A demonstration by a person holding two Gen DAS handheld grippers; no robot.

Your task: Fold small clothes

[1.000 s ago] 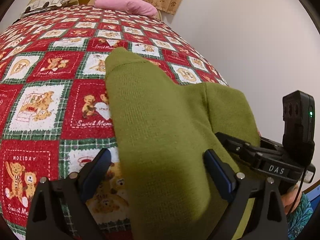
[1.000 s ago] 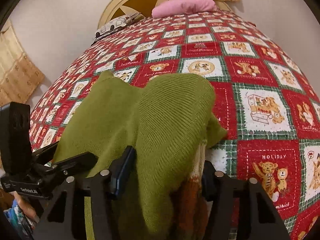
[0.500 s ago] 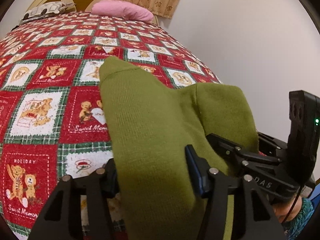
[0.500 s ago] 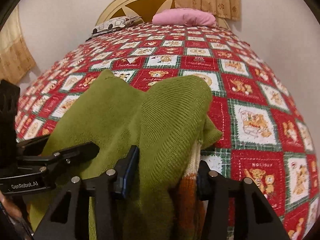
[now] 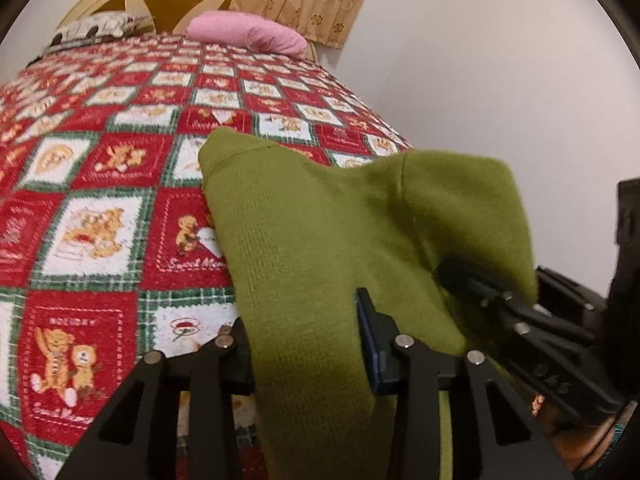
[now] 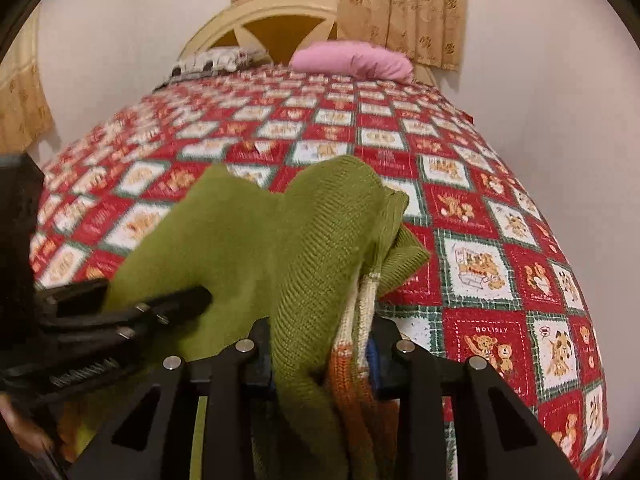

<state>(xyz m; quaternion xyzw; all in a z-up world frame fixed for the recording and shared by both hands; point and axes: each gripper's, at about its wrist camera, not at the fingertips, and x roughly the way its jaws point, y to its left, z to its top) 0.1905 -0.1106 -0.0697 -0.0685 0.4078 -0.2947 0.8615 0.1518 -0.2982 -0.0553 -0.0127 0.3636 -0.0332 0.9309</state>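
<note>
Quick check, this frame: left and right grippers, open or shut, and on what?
Left gripper: shut on the green knit garment.
Right gripper: shut on the same garment, at its orange-and-cream striped part.

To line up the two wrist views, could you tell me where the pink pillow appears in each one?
Left wrist: the pink pillow lies at top centre-left, at the far end of the bed, below the curtain.
Right wrist: the pink pillow lies at top, just right of centre, before the headboard.
Shared landmark: the green sweater, gripped in the foreground of both.
</note>
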